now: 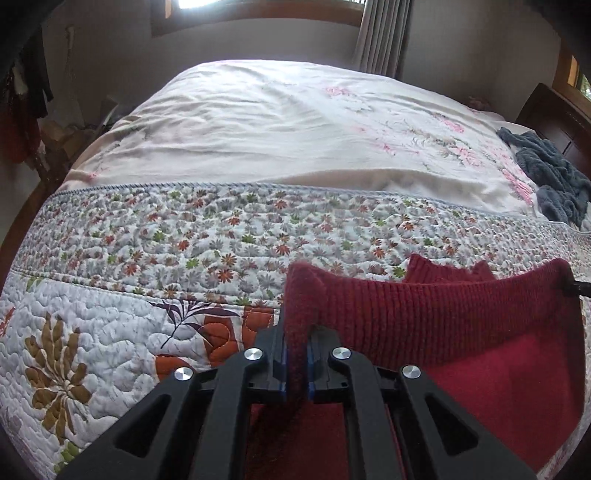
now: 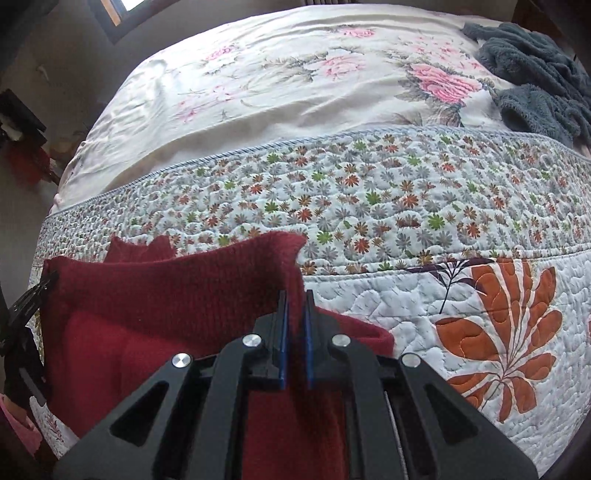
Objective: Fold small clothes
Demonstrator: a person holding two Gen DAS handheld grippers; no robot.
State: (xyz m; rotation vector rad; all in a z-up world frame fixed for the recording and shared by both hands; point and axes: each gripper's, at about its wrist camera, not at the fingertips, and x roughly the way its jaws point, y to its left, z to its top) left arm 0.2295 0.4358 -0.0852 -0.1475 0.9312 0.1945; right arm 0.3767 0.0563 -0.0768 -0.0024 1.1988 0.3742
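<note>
Lifting the red sweater (image 1: 443, 306) above the quilt (image 1: 184, 236), each hand-held gripper, left (image 1: 297, 332) and right (image 2: 295, 314), is clenching a ribbed-edge corner; next, both are probably carrying it toward twelve o'clock to fold.

Bedroom with a wide bed under daylight.
A quilted floral bedspread (image 1: 155, 258) covers the near part of the bed; a pale sheet with pink flowers (image 1: 280, 122) lies beyond it. A grey-blue blanket (image 2: 535, 74) is bunched at the right. A wood-framed window (image 1: 258, 11), grey curtain (image 1: 384, 33) and plain wall (image 1: 110, 48) stand behind.
</note>
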